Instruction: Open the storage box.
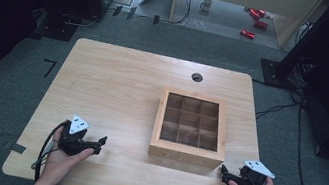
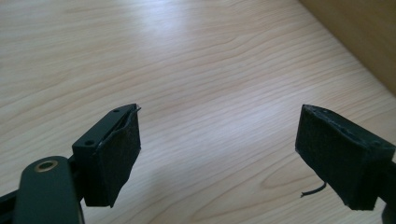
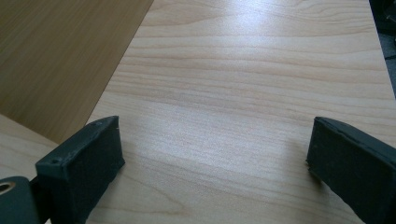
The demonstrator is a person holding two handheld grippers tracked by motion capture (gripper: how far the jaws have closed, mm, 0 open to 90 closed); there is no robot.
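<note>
A wooden box [image 1: 190,127] divided into a grid of small compartments stands on the light wooden table [image 1: 117,89], right of centre near the front. Its compartments look bare. My left gripper [image 1: 95,144] rests at the front left of the table, held in a hand, jaws spread wide with nothing between them [image 2: 217,149]. My right gripper [image 1: 224,176] lies at the front right corner, just right of the box's front corner, also open and holding nothing [image 3: 215,158]. The box's side wall [image 3: 60,56] shows at the left of the right gripper view and at the upper right [image 2: 359,32] of the left gripper view.
A round cable hole [image 1: 197,77] sits near the table's far edge. Grey carpet surrounds the table. On the floor beyond stand a mug [image 1: 206,4] and several red items [image 1: 255,21]. Dark equipment stands at both sides.
</note>
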